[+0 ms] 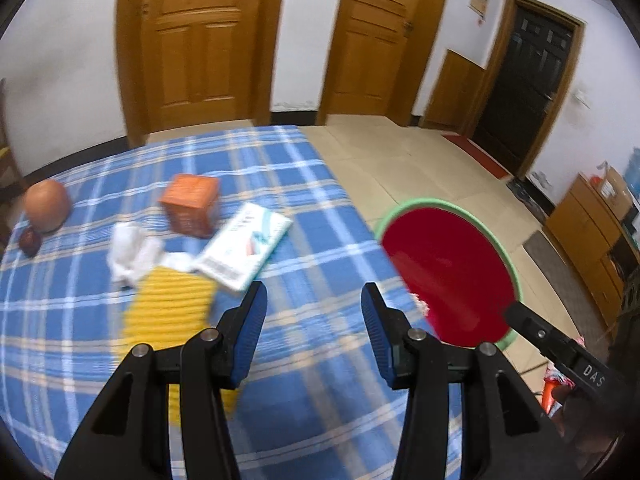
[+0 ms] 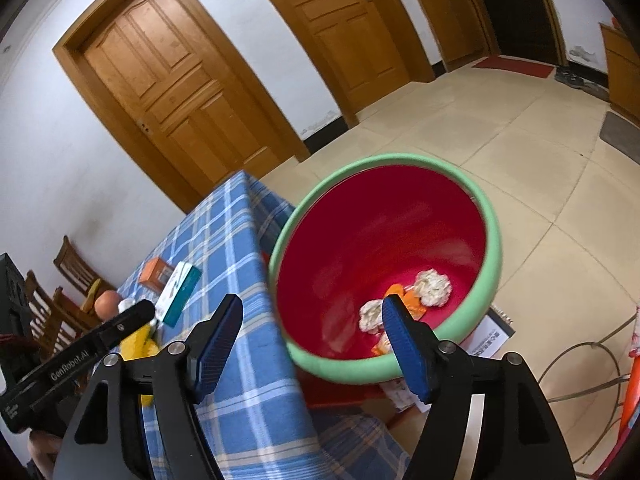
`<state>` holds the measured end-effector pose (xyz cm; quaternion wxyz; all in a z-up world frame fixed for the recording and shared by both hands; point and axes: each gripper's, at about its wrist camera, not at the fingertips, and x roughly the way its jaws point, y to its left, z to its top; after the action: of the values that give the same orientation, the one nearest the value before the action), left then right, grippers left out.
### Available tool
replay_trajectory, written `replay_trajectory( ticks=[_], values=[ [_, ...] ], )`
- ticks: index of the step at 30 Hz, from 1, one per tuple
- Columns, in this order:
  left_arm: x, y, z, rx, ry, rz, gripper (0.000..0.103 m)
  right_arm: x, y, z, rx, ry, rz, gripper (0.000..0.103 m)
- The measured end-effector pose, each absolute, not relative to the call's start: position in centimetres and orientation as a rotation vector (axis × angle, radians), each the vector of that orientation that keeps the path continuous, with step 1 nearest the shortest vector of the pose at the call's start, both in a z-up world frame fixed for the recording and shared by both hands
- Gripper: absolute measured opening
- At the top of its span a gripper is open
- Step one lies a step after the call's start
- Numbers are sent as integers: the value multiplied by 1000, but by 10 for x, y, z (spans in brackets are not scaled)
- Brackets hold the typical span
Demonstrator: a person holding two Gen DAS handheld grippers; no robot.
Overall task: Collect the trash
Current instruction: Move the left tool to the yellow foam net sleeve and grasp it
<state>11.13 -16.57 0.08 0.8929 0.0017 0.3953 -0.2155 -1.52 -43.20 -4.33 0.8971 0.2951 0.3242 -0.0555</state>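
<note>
Beyond table's right edge: red bin (image 2: 384, 236) with green rim, two crumpled paper wads (image 2: 433, 287) and orange scraps inside. Right gripper (image 2: 312, 322) above bin rim, jaws wide apart, empty. Left gripper (image 1: 314, 306) over blue plaid tablecloth (image 1: 80, 320), jaws wide apart, empty. Near table's middle: crumpled white tissue (image 1: 132, 254), yellow cloth (image 1: 168, 308), white box (image 1: 246, 246), orange box (image 1: 190, 204).
</note>
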Motion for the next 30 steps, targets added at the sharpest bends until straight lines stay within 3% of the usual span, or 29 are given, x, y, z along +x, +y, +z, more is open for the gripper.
replay_trajectory(
  ticks=[13, 17, 24, 25, 30],
  values=[
    [130, -97, -16, -67, 858, -271, 54, -8, -408, -44, 582, 704, -90, 76],
    [138, -90, -28, -73, 888, -237, 65, -5, -406, -45, 579, 716, -90, 76],
    [143, -86, -46, -75, 925, -214, 64, -1, -401, -51, 575, 742, -74, 77],
    [142, -87, -47, -73, 925, -219, 61, 0, -400, -52, 575, 744, -70, 77],
    [138, -88, -47, -73, 915, -267, 28, 0, -396, -53, 571, 753, -63, 77]
  ],
)
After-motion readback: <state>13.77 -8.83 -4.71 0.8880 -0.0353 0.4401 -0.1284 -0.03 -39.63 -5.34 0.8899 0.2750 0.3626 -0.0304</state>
